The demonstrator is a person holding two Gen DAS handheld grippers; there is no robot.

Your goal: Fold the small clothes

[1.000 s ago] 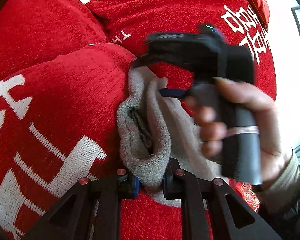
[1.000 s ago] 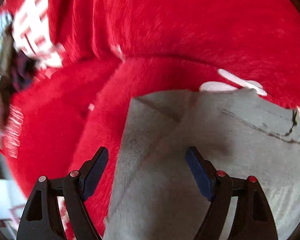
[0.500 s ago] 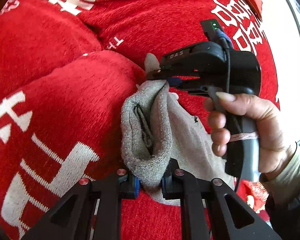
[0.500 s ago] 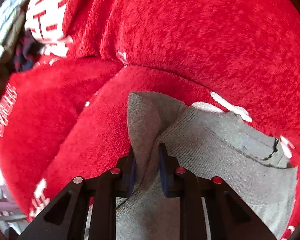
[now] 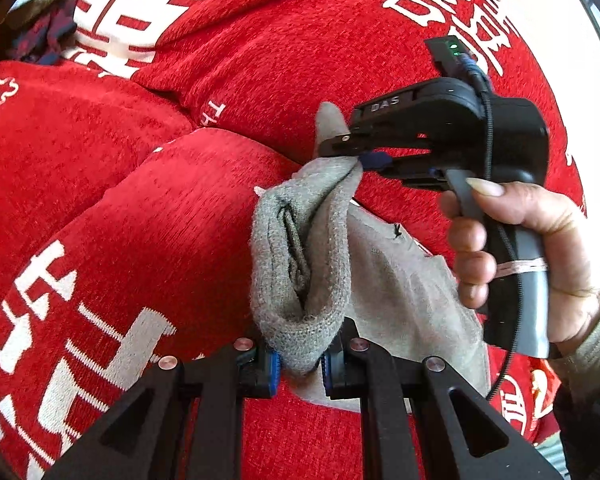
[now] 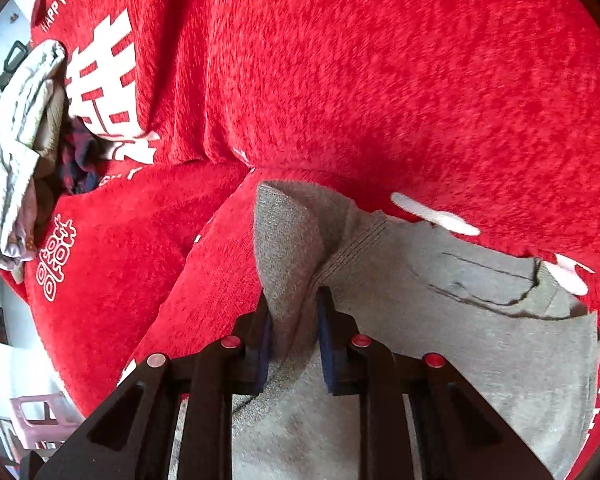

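A small grey knit garment [image 5: 392, 280] lies on a red sofa seat cushion [image 5: 140, 216]. My left gripper [image 5: 300, 360] is shut on a bunched near edge of it. My right gripper [image 5: 354, 158], held in a hand, is shut on the far edge and lifts it off the cushion. In the right wrist view the right gripper [image 6: 294, 332] pinches a raised fold of the grey garment [image 6: 460, 320], whose far part lies flat with a dark seam line.
Red back cushions [image 5: 284, 40] with white characters stand behind the seat. A pile of other clothes [image 6: 24, 136], pale and dark blue, lies at the sofa's left end. A pink stool [image 6: 40, 420] stands on the floor beyond.
My right gripper came down open over the garment's far edge, shut on it, and has lifted it slightly. My left gripper has kept its hold.
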